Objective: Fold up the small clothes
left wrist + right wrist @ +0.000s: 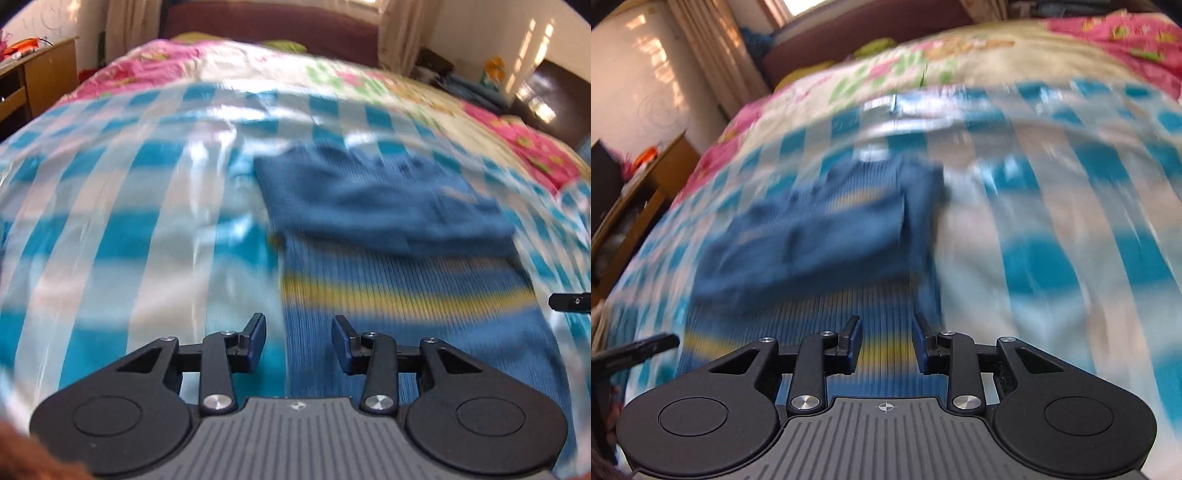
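Note:
A small blue ribbed garment [388,206] with a yellow stripe [406,295] lies on the blue-and-white checked cover [110,221] of a bed. Its far part is folded over onto the near part. My left gripper [299,341] hangs open over the garment's near left edge, with nothing between its fingers. In the right wrist view the same garment [820,240] lies ahead. My right gripper [887,343] stands open above the striped near end, its jaws empty. A black tip of the other gripper [569,302] shows at the right edge. Both views are blurred.
A pink and cream floral quilt [258,62] covers the far half of the bed, below a dark red headboard [266,26]. A wooden desk [40,77] stands to the left, and dark furniture [546,96] to the right.

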The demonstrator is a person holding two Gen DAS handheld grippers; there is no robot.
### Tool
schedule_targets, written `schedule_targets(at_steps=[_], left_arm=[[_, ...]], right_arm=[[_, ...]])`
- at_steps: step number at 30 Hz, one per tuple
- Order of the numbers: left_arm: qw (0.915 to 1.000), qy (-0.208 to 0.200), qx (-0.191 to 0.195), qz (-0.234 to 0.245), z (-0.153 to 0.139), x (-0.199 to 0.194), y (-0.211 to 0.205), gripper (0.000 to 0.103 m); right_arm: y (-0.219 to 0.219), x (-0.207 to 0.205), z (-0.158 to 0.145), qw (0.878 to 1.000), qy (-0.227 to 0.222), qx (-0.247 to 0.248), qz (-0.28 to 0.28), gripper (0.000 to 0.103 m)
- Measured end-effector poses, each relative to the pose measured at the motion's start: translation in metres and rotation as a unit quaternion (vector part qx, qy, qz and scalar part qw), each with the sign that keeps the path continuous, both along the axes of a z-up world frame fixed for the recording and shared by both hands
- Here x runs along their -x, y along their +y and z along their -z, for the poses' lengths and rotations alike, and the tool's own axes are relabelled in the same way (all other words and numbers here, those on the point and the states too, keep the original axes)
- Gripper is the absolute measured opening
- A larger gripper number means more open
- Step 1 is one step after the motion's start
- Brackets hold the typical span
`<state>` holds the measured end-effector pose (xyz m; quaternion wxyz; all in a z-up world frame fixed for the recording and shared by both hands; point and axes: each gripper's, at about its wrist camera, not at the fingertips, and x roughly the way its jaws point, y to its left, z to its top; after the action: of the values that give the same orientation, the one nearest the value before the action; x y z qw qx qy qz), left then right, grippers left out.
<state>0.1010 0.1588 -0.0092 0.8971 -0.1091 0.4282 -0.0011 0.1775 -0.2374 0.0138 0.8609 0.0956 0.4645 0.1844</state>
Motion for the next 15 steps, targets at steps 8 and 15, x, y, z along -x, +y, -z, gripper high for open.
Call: schedule_targets(at_steps=[8, 15], left_arm=[[0.9979, 0.050, 0.025, 0.034, 0.008, 0.077, -0.021, 0.044], [0.9965, 0.074, 0.024, 0.031, 0.014, 0.093, -0.024, 0.044]], right_arm=[[-0.027, 0.084, 0.006, 0.997, 0.071, 0.013, -0.021, 0.036], [-0.032, 0.114, 0.021, 0.995, 0.089, 0.029, -0.016, 0.036]])
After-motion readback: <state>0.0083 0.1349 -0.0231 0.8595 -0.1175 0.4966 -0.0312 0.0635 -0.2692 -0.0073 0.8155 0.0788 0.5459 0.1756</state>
